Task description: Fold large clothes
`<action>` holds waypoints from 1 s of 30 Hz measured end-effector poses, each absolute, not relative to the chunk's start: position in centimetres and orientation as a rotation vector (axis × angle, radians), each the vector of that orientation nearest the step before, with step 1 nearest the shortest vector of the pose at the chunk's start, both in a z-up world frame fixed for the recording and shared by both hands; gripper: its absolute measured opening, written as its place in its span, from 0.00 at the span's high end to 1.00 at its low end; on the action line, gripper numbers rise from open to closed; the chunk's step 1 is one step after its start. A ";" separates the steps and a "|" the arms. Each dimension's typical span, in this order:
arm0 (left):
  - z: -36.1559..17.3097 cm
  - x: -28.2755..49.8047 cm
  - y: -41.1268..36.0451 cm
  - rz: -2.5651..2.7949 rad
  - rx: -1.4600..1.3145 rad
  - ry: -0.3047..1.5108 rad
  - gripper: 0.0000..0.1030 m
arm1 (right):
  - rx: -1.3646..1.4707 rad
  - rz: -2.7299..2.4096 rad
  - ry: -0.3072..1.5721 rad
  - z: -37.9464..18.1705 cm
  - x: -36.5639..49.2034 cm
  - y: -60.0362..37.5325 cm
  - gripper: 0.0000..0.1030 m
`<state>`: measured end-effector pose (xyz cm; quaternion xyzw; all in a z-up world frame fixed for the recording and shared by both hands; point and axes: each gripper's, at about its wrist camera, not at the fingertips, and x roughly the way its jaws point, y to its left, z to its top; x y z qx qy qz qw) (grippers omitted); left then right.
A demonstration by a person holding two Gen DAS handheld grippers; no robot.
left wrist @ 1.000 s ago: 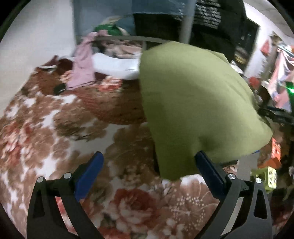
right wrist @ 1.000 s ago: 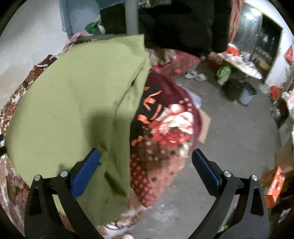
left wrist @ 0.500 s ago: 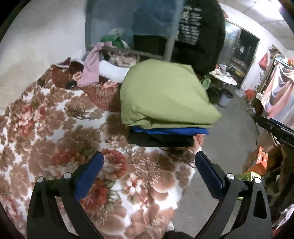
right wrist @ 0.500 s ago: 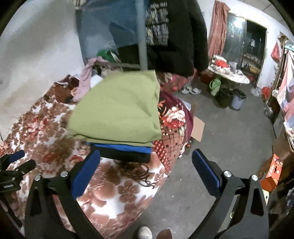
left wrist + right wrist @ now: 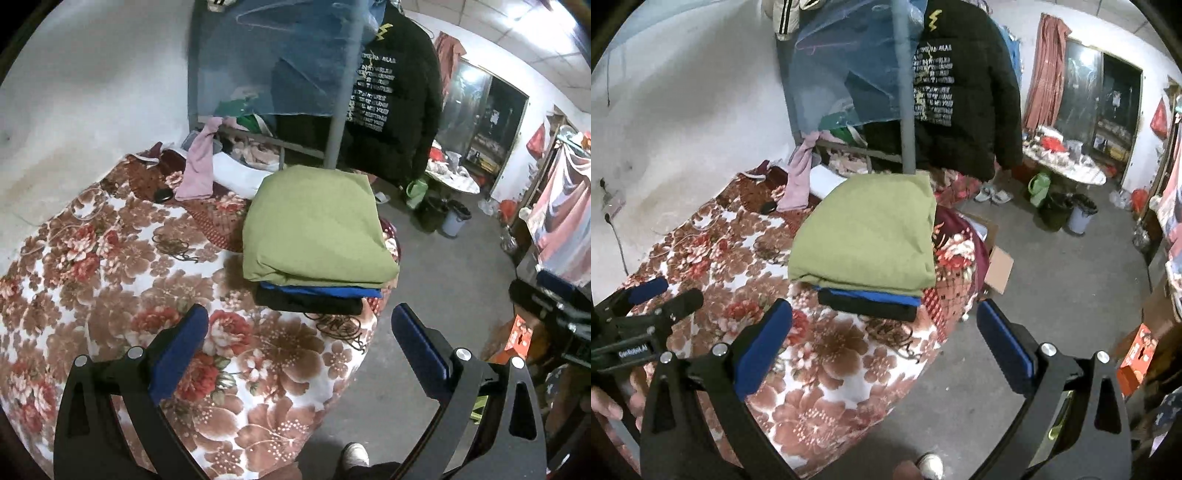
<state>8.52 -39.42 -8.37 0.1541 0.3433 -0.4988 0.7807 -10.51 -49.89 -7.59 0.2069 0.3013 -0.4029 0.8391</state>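
A folded olive-green garment lies on top of a stack, over a blue garment and a black one, at the far edge of the floral bed cover. The stack also shows in the right wrist view. My left gripper is open and empty, held back from the stack above the bed. My right gripper is open and empty, also back from the stack. The left gripper shows in the right wrist view at the left edge.
A pink cloth and a white item lie at the bed's head by a metal pole. A black jacket hangs behind. Grey floor with bins, shoes, cardboard and an orange box lies to the right.
Both grippers have drawn back and up from the green garment, which now lies on the stack. The view has widened from close on the cloth to the whole bed.
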 end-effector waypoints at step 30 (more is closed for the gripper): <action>-4.0 6.2 -38.4 -1.102 0.339 0.634 0.05 | 0.440 -0.870 0.606 -4.7 -11.0 -49.4 0.05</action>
